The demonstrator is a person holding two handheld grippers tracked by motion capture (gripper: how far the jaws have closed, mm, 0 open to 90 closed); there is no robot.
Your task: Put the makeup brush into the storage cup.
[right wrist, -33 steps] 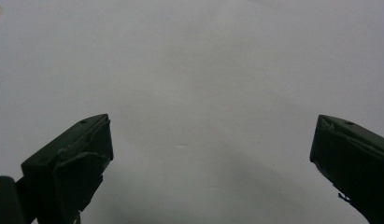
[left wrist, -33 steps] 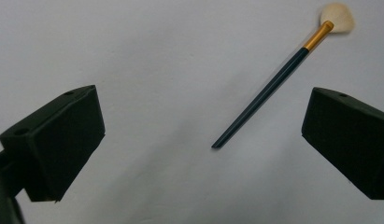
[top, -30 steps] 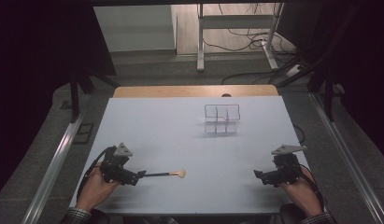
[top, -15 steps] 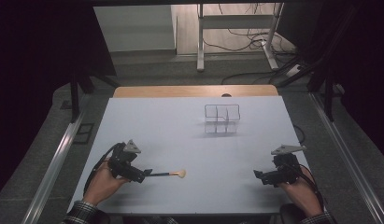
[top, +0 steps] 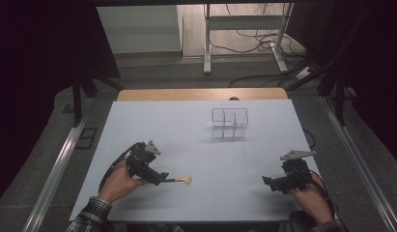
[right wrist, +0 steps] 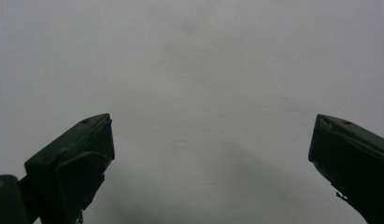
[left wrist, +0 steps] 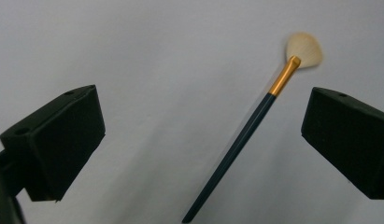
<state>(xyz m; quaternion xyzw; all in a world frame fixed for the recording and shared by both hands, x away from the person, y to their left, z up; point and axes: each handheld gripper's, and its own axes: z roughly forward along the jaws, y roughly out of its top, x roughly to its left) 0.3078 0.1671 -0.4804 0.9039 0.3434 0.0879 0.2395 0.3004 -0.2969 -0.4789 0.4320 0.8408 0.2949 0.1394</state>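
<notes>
A wide, pale table (top: 201,135) filled the middle of the high view, with a strip of bare wood along its far edge and dark floor and cables beyond it. Toward the far right of the tabletop stood a small clear organizer (top: 229,123), divided into compartments, well apart from both hands.

At the near left, a person's left hand (top: 120,181), with a plaid cuff at the wrist, held the left gripper (top: 163,179) low over the table, pointing toward the centre. At the near right, the right hand (top: 309,198) held the right gripper (top: 266,181) near the table's front edge, pointing left, with a grey three-cornered plate on top. The two grippers were well apart.

A slim makeup brush (top: 179,181) lay flat on the table just ahead of the left gripper. In the left gripper view the brush (left wrist: 255,126) ran diagonally between the two black jaws, nearer the right-hand one, its dark handle end toward the camera, a gold ferrule farther out, and a pale fan of bristles at the far tip. The jaws were spread wide and neither touched the brush.

In the right gripper view the jaws were likewise spread wide, with bare table surface (right wrist: 203,93) between them.
</notes>
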